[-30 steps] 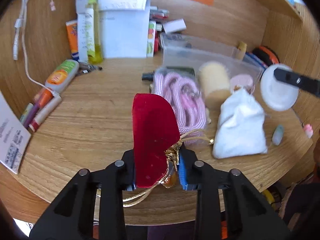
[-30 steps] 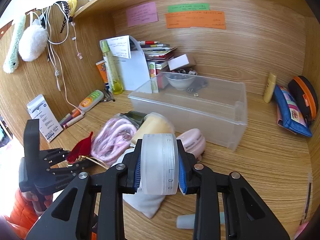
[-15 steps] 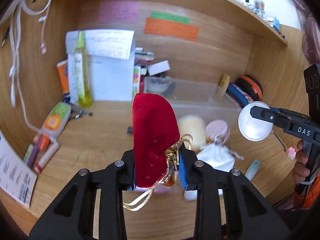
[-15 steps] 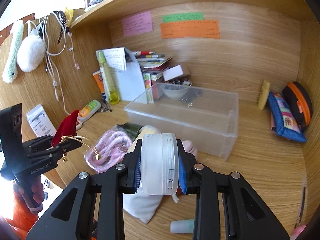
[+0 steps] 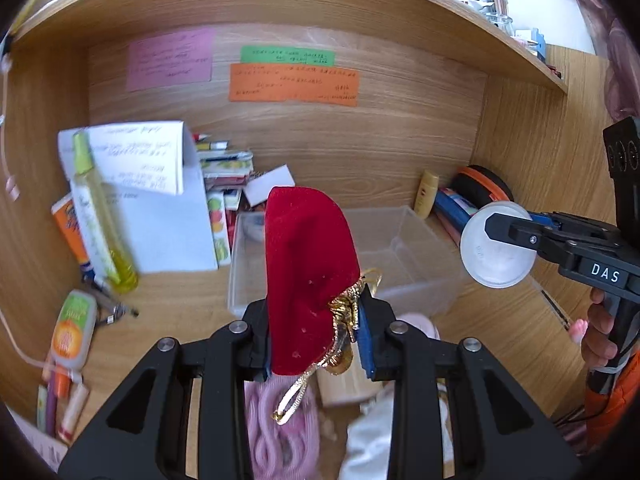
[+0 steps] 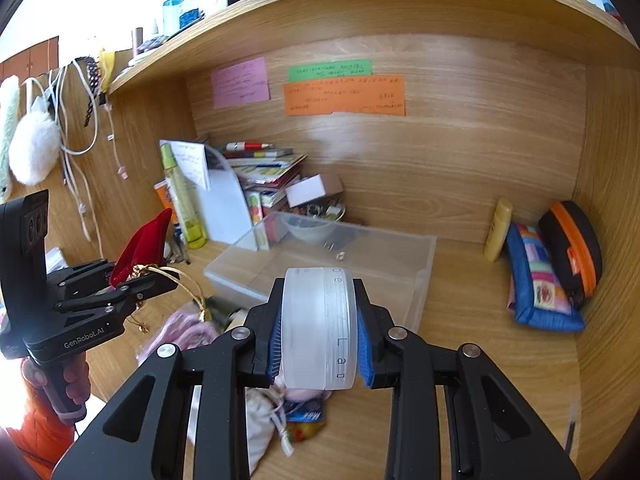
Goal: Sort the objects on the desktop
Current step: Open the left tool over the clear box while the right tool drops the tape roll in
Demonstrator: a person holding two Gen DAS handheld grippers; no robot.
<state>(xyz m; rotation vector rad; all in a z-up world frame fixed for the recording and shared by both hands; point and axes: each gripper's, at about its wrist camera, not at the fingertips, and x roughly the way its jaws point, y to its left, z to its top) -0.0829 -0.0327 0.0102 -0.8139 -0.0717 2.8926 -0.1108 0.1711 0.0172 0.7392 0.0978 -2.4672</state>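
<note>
left gripper (image 5: 316, 332): clamped on red velvet pouch (image 5: 308, 280) — carried above the desk
right gripper (image 6: 318, 340): pinching frosted jar (image 6: 318, 328)
clear bin (image 6: 416, 276): nearly empty — most clutter unsorted

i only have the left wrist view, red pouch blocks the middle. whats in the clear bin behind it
Observer: In the right wrist view the clear bin is nearly bare; only a small metal bit shows inside.
Operator: and the round thing in the right tongs
Observer: A frosted jar, gripped flat-face to flat-face, lettering on its rim.
Operator: anything hanging off my red pouch
Observer: The red pouch in the left tongs trails a gold cord looping down over the pink rope.
</note>
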